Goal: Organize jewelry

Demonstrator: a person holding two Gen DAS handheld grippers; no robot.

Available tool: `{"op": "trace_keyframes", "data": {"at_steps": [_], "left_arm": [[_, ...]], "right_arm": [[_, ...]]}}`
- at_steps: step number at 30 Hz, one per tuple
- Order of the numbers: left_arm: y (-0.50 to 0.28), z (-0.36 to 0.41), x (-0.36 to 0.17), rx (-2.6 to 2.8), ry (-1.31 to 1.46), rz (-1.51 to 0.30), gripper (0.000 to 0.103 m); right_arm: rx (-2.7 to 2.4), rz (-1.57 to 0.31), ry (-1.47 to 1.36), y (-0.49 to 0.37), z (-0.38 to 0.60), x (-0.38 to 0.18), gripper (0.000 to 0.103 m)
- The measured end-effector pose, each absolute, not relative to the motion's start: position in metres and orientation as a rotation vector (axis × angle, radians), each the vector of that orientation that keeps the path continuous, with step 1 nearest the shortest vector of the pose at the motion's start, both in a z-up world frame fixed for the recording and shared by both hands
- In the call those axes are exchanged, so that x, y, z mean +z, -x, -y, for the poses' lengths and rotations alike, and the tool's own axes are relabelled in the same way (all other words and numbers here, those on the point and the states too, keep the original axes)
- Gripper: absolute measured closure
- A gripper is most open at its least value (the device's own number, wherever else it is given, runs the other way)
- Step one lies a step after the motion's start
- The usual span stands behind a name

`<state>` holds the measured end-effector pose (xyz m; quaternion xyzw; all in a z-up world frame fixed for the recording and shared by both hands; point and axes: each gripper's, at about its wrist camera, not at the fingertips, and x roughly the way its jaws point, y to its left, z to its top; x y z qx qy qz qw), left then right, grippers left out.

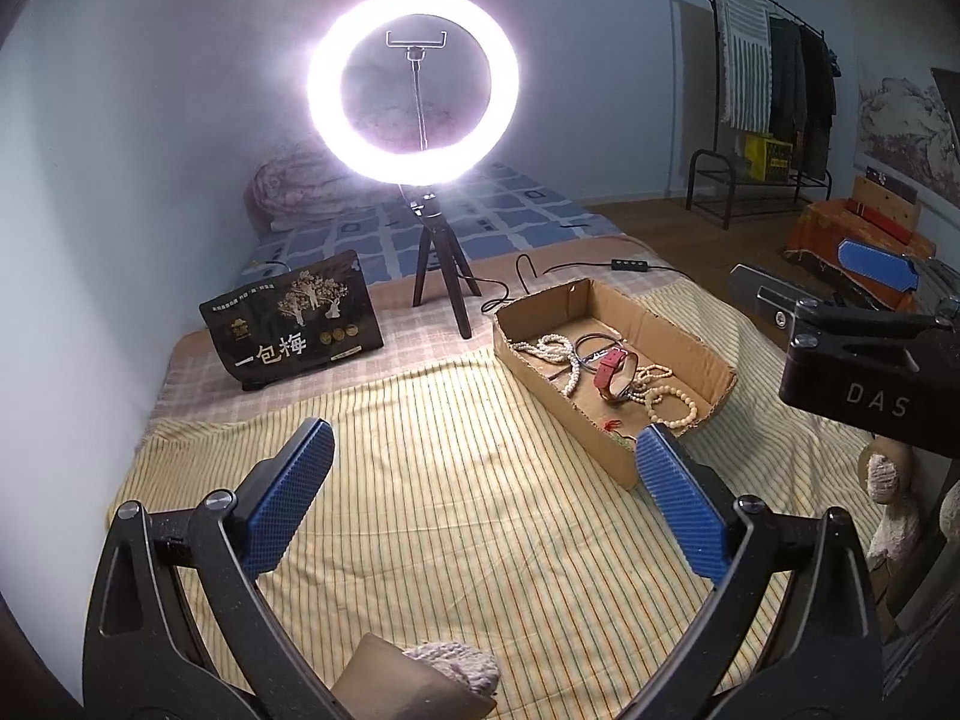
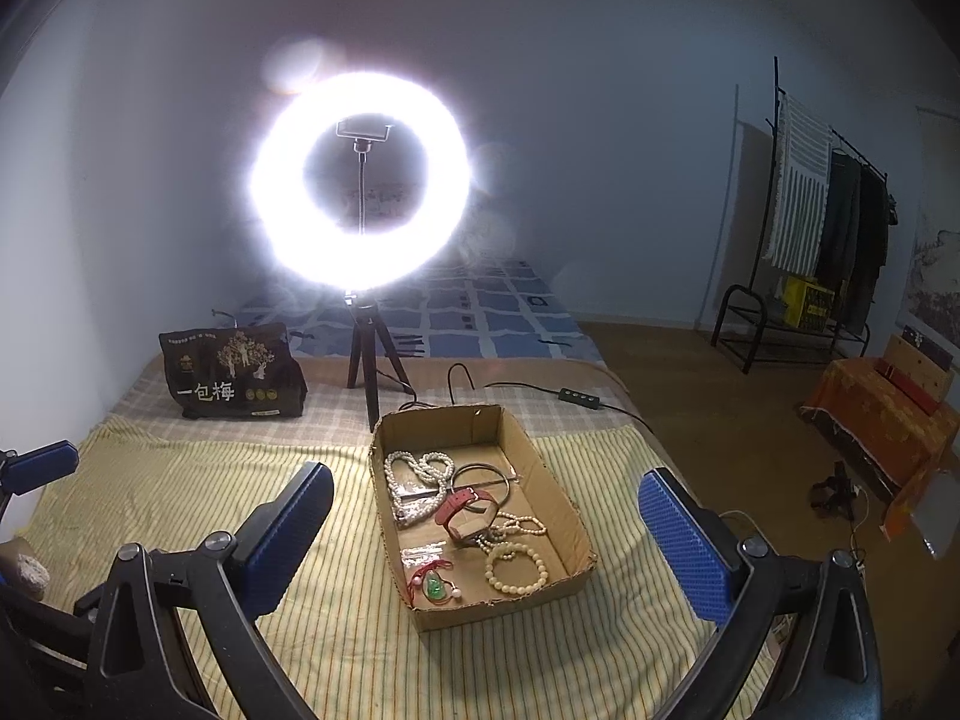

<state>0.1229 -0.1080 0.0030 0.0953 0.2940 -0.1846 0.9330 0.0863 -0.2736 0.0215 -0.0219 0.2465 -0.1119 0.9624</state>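
Observation:
A shallow cardboard box [image 2: 444,426] lies on the striped yellow cloth [image 2: 180,480]. It holds a white pearl necklace [image 2: 414,474], a thin metal bangle [image 2: 480,471], a red-strapped watch [image 2: 471,510], a cream bead bracelet [image 2: 516,567] and a green pendant on red cord [image 2: 435,585]. My right gripper [image 2: 486,477] is open and empty, hovering short of the box. My left gripper [image 1: 485,432] is open and empty too, over bare cloth to the left of the box [image 1: 600,300]. The watch [image 1: 612,369] and pearls [image 1: 558,348] show inside it.
A lit ring light on a small tripod [image 2: 360,180] stands behind the box, its cable and switch [image 2: 579,394] trailing right. A black printed bag [image 2: 231,381] sits at back left. Beyond the bed's right edge are a clothes rack [image 2: 828,228] and an orange-draped box [image 2: 882,414].

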Motion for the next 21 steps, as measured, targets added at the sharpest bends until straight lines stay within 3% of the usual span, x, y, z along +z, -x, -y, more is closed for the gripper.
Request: {"op": "trace_keyframes", "data": {"at_steps": [21], "left_arm": [[-0.1251, 0.1087, 0.0005, -0.366, -0.205, -0.612, 0.000]], "right_arm": [[-0.220, -0.514, 0.060, -0.0882, 0.2717, 0.0189, 0.000]]}}
